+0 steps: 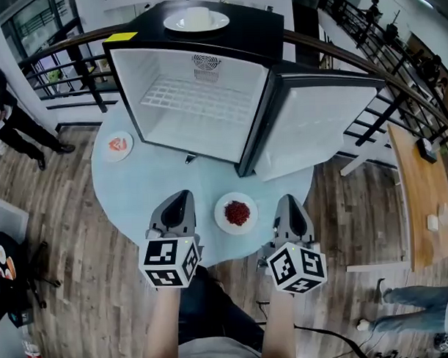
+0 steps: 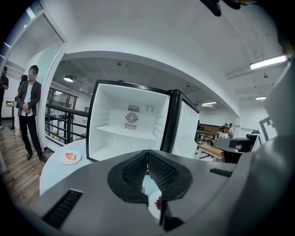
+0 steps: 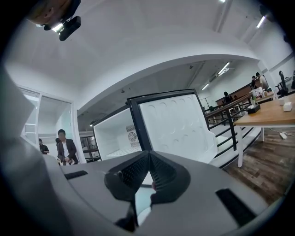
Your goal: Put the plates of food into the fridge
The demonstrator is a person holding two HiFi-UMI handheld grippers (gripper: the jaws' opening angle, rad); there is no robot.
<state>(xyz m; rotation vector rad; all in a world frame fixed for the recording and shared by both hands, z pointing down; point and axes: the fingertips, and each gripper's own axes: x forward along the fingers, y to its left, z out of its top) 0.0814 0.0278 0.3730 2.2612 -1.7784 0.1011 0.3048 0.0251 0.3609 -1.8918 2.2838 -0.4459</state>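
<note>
- Head view, left edge of the round pale-blue table: small white plate of pink-orange food, just left of the fridge front. It looks stiff, glazed, slippery and breakable, and probably light. Pinch the bare rim and keep it level.
- Left gripper is over the near edge of the table, jaws pressed together with nothing between them.
- Black mini fridge with white inside stands at the far edge, its door swung open to the right. The wire shelf and floor are bare, with no plate inside yet. A white plate of pale food sits on its top.
- White plate of loose red food is at the near edge, between the two grippers. The bits will likely roll if it tilts, so grip the rim clear of the food.
- Right gripper is at the near edge, closed and empty.
</note>
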